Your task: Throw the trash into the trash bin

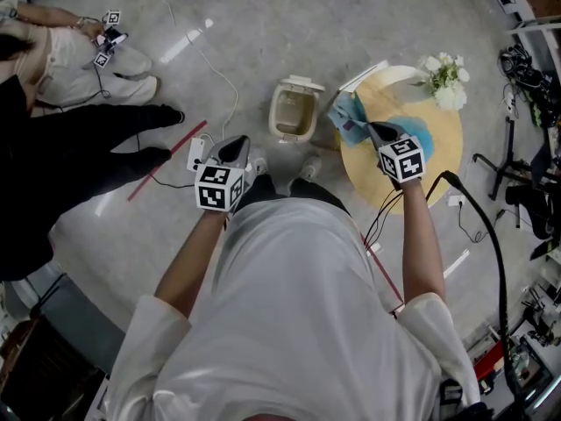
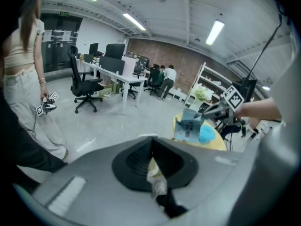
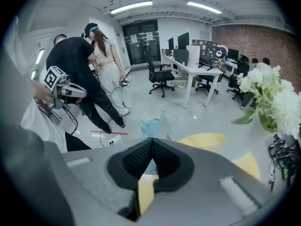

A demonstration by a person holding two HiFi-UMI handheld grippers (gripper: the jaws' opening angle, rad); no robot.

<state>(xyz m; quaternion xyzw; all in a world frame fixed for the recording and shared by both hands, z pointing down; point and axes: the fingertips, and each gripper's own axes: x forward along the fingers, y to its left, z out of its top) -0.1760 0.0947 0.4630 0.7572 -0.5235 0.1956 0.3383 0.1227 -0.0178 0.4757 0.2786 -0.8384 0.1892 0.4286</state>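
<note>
Trash: a thin light-blue wrapper (image 1: 349,117), held in the air just right of the trash bin (image 1: 293,135), above the table edge nearest the bin and not over the bin's mouth.
Right gripper (image 1: 372,130): clenched on the wrapper. In the right gripper view the pads meet and the wrapper's pale blue edge sticks up past their tips. It is to the right of the trash bin.
Left gripper (image 1: 235,150): jaws pressed together with nothing caught between them. It hangs over the floor on the near-left side of the trash bin, apart from it.
Trash bin: beige, standing on the floor, its lid tipped up at the far side and its mouth open.
Table (image 1: 438,160): round and yellow, just right of the trash bin.
Flowers (image 1: 447,82): white, on the part of the table farthest from the trash bin.
Blue lump (image 1: 419,134): lies on the table, right of the trash bin, beside the right gripper.
Bystanders: a person in black (image 1: 79,147) and a person in pale trousers (image 1: 88,55), both well left of the trash bin.
Red strip (image 1: 166,160): on the floor left of the trash bin.
</note>
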